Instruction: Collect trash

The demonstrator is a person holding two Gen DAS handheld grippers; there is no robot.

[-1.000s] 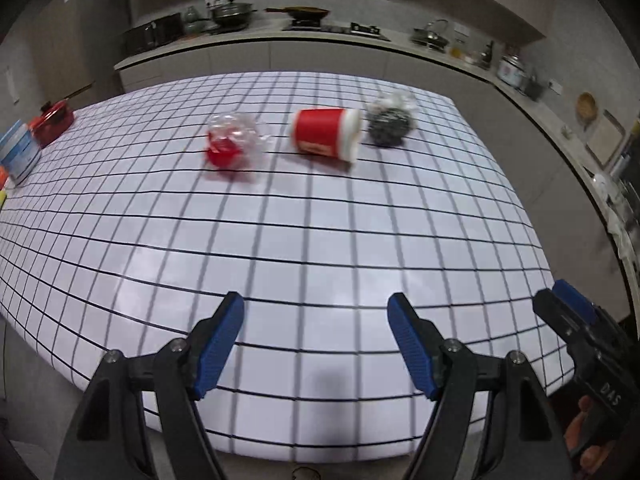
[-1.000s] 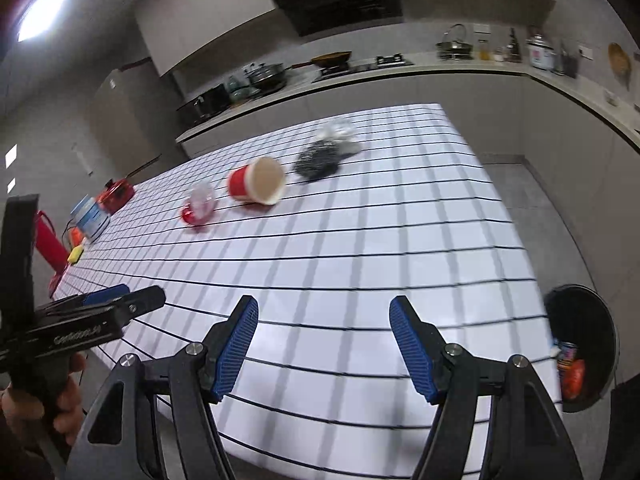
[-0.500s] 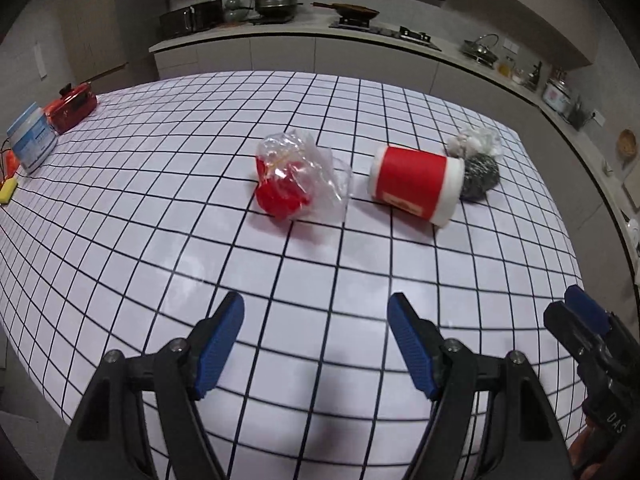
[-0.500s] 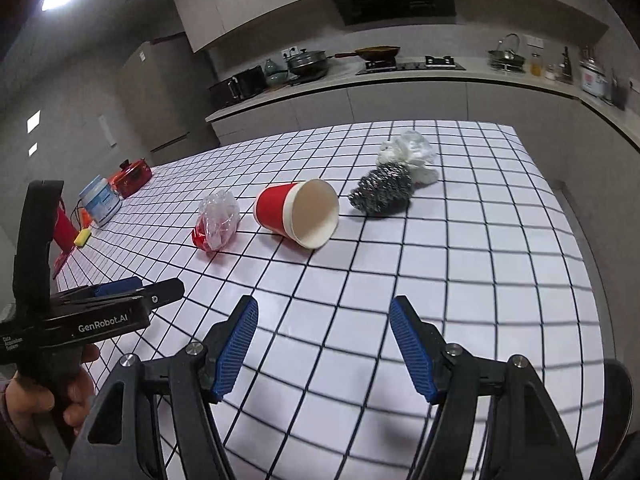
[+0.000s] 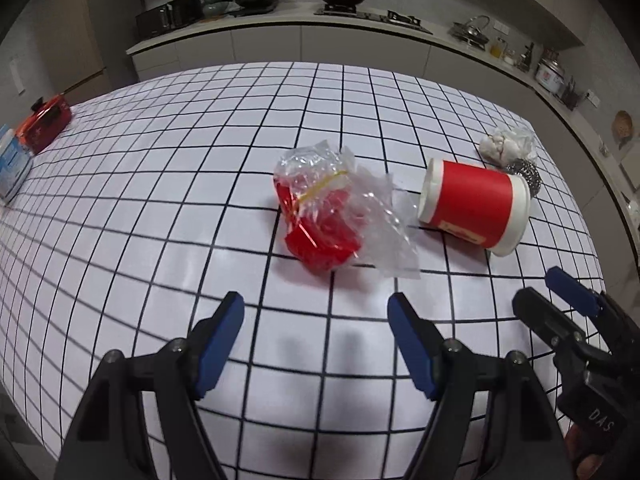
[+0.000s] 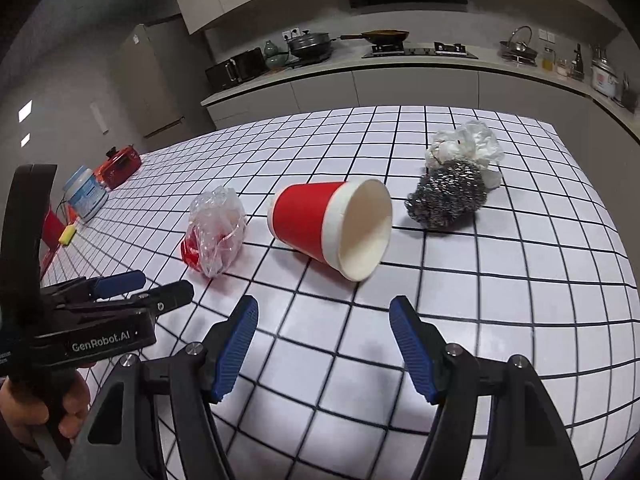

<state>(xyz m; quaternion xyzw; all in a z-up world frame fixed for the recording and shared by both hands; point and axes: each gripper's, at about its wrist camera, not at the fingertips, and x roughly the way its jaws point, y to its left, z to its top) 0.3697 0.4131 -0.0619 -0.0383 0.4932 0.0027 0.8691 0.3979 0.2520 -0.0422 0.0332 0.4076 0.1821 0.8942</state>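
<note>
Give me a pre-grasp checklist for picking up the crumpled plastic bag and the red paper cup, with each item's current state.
1. Left gripper open and empty: ok.
2. Right gripper open and empty: ok.
3. Crumpled plastic bag ahead of the left gripper, nothing in between: ok.
4. Red paper cup on its side ahead of the right gripper, mouth toward it: ok.
5. Steel wool scourer apart from the cup: ok.
6. Trash bin within reach: cannot tell, not in view.

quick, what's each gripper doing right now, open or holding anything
Left gripper: open, empty, short of the plastic bag.
Right gripper: open, empty, short of the red cup.
</note>
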